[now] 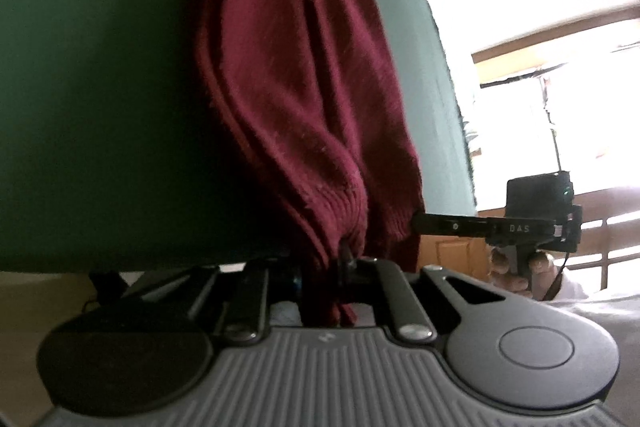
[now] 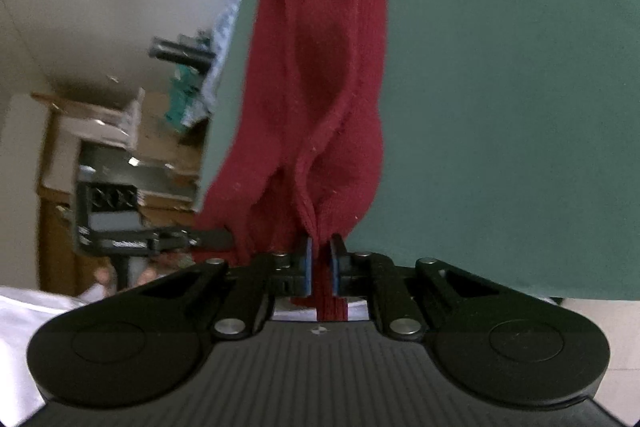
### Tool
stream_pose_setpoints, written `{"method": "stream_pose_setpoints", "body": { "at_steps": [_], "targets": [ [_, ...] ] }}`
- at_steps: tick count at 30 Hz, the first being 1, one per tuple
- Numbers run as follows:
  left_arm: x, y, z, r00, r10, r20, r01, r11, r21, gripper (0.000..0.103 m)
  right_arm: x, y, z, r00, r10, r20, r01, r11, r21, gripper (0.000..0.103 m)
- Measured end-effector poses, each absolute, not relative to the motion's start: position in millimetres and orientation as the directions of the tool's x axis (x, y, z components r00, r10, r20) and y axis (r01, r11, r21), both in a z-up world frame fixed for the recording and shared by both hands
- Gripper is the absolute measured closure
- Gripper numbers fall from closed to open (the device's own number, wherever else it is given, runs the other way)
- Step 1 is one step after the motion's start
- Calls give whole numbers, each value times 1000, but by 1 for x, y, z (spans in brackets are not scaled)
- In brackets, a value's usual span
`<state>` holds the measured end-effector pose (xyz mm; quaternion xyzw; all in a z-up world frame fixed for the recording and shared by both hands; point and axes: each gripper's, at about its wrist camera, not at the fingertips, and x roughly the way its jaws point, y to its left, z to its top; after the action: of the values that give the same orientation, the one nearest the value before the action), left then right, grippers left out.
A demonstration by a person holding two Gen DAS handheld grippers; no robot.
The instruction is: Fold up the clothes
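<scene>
Over the green counter (image 2: 500,87), maroon knit garment (image 2: 332,67) hangs bunched in vertical folds; right gripper (image 2: 320,263) and left gripper (image 1: 348,259) each clamp its ribbed hem.

Dark red knit garment (image 1: 296,99), soft fuzzy weave, ribbed hem. Hangs bunched in long vertical folds in front of green surface. Ribbed edge pinched in my left claw (image 1: 346,263), gathered tight there. Second spot on same edge pinched between blue pads of my right claw (image 2: 320,267); short ribbed end pokes out below pads.
</scene>
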<state>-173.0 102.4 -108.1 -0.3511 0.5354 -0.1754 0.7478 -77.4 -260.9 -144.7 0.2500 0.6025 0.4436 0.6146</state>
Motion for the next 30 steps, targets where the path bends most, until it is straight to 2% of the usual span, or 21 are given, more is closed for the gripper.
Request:
{"method": "stream_pose_setpoints", "body": {
  "at_steps": [8,13,30],
  "targets": [
    [-155,118,-76,452,-638,-623,-80,667,-741,96,-58,-280,-127,-33,928,-371,-136,363,922,93],
    [-137,129,-65,497,-633,-594,-54,661,-749,96,-43,-283,-119,36,948,-316,-107,318,942,94],
    [-104,161,-66,516,-635,-575,-15,664,-747,96,-12,-267,-111,150,936,-319,-114,337,935,93]
  ]
}}
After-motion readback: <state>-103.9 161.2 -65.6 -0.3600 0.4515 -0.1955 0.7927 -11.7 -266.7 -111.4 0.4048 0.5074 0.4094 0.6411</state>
